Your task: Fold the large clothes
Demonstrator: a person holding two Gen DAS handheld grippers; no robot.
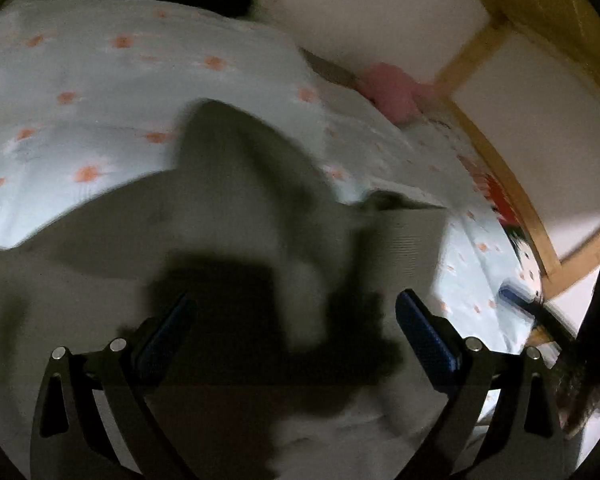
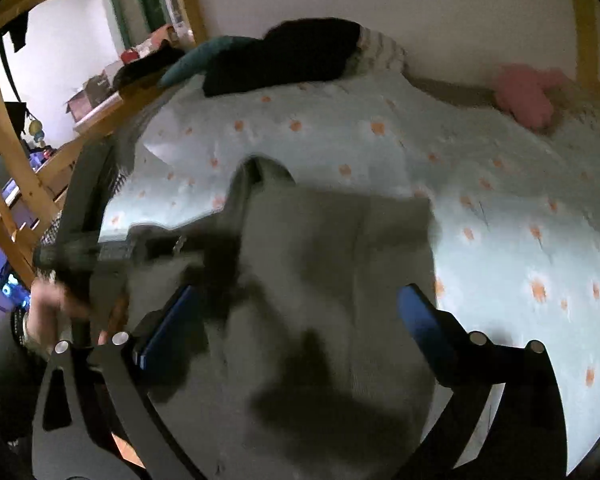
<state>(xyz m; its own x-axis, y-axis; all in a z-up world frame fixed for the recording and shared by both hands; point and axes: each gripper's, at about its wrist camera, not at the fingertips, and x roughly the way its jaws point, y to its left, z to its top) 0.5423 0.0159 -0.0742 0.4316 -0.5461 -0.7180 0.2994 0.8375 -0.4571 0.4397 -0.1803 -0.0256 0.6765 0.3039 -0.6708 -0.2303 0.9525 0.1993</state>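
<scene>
Both hand-held grippers, left (image 1: 296,320) and right (image 2: 296,312), spread above grey garment (image 2: 320,260); dark pile (image 2: 284,56) only rightward.

No text, label, brand, number or sign can be read in either wrist view. A red and black print is seen on a fabric (image 1: 504,204) at the bed's edge in the left wrist view, but it is too blurred for any letters to be made out.
</scene>
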